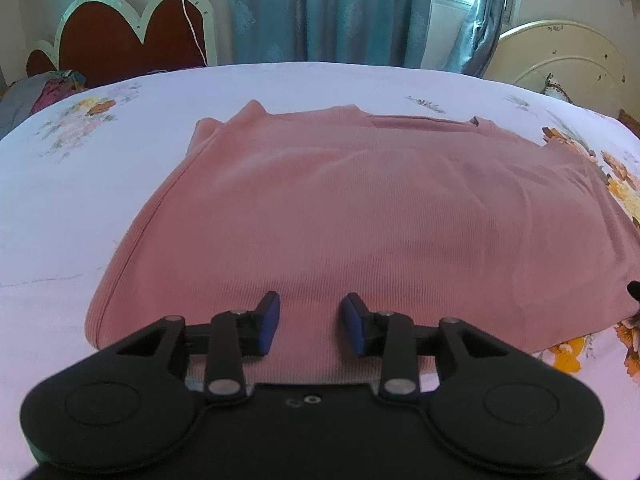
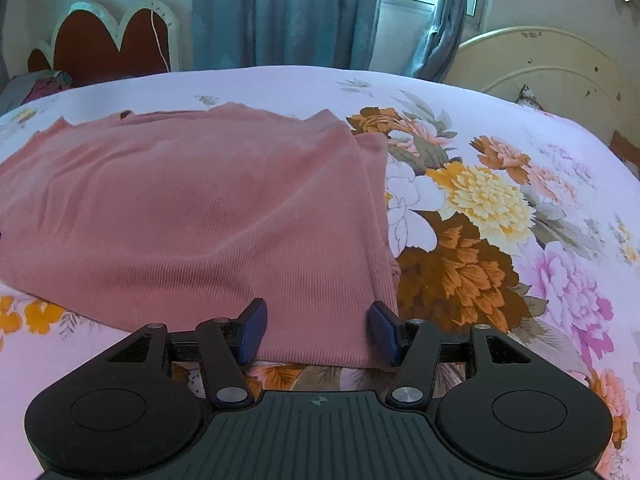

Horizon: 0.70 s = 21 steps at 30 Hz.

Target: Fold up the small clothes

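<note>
A pink ribbed garment (image 1: 344, 208) lies spread flat on the bed, with its sides folded in. In the right wrist view it (image 2: 192, 208) fills the left half. My left gripper (image 1: 311, 312) is open over the garment's near hem, toward its left side, its blue pads (image 1: 269, 322) apart above the cloth. My right gripper (image 2: 318, 322) is open over the near right corner of the garment, the hem lying between its blue pads (image 2: 380, 328). Neither holds anything.
The bed has a pale floral sheet (image 2: 500, 220). A red and white headboard (image 1: 132, 36) stands at the back left, a cream headboard (image 1: 560, 56) at the back right. Blue curtains (image 1: 332, 8) hang behind. A pile of dark clothes (image 1: 44, 88) lies far left.
</note>
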Available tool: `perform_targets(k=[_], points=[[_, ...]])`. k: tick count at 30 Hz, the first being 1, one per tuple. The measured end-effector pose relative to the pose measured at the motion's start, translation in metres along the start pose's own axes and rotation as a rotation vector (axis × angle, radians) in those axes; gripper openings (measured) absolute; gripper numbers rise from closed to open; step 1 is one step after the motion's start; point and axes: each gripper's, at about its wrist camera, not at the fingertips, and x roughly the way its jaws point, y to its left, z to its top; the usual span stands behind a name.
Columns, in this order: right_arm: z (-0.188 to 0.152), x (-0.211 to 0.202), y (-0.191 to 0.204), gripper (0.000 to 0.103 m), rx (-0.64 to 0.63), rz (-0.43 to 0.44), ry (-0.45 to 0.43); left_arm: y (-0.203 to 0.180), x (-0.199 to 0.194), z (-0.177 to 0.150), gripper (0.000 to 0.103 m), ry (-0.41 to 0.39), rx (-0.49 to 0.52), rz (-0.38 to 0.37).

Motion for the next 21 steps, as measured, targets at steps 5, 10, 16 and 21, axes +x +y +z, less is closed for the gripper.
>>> perform_targets(k=[5,10,16,21], points=[[0.005,0.002,0.001,0.055,0.018,-0.005,0.033,-0.006,0.0,0.001,0.036,-0.004,0.023,0.019],[0.011,0.005,0.001,0.055,0.037,-0.01,0.07,-0.008,0.001,0.0,0.037,-0.004,0.041,0.012],[0.01,0.001,-0.001,0.056,0.03,0.012,0.051,-0.002,-0.004,0.005,0.04,0.026,0.004,-0.013],[0.01,-0.023,-0.003,0.056,0.092,0.093,-0.025,0.01,-0.022,0.002,0.042,0.016,-0.093,-0.043]])
